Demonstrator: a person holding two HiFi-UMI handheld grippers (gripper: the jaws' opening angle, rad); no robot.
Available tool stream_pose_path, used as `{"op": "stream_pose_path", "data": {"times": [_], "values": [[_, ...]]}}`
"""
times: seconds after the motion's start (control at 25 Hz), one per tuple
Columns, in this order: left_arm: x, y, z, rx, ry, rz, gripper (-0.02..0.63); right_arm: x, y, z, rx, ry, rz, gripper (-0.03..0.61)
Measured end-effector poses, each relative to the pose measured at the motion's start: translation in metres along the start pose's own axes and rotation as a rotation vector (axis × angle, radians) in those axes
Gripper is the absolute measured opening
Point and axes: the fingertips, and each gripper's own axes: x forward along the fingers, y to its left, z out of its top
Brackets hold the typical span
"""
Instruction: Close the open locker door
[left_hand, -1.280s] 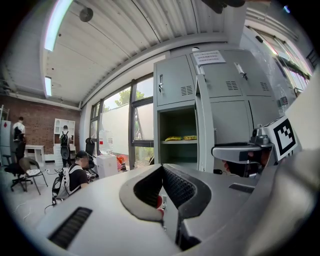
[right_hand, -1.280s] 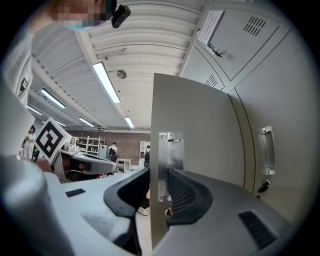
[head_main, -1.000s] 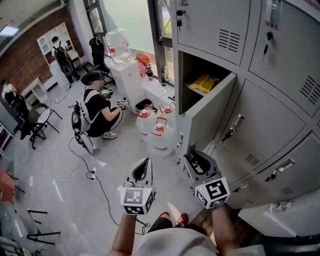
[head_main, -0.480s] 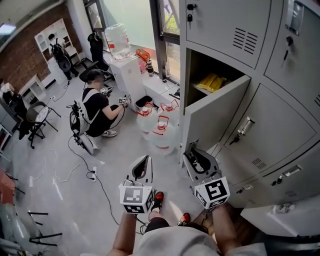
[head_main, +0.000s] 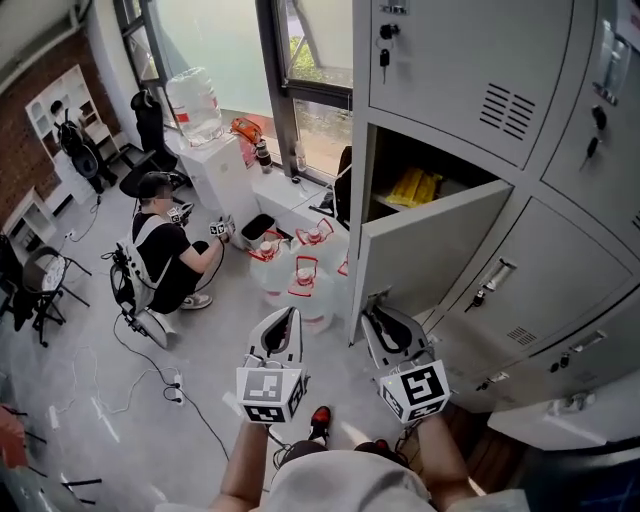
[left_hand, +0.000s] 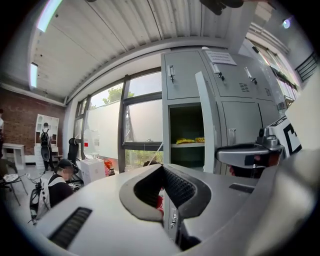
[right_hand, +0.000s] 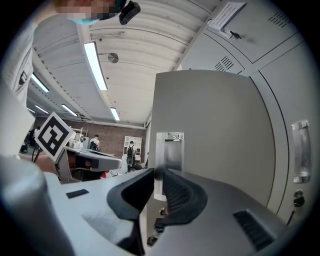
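Right gripper (right_hand: 159, 175) has moved up to the door (right_hand: 215, 135); its jaws are closing on the door edge between them, so pushing can start. Left gripper (left_hand: 162, 170) pinched together, empty.

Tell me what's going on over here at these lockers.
A person with tongs in each hand stands at a bank of grey metal lockers. The right tongs are closing on the free edge of the open grey metal locker door, which sits between the jaws. The left tongs hang shut and empty beside them. The door stands partly open, with yellow packets visible on the shelf inside.
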Motion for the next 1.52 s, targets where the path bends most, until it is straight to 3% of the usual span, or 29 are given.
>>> {"op": "stream_pose_path", "data": {"times": [0.32, 0.72, 1.52], "values": [[0.052, 0.028, 0.005, 0.022, 0.003, -0.139, 0.021, 0.043, -0.014, 0.000, 0.010, 0.008, -0.138, 0.063], [0.107, 0.049, 0.011, 0.025, -0.006, -0.256, 0.021, 0.087, -0.038, 0.001, 0.003, 0.024, -0.255, 0.063], [0.187, 0.067, 0.016, 0.020, -0.015, -0.349, 0.021, 0.145, -0.100, -0.002, 0.026, 0.017, -0.399, 0.063]]}}
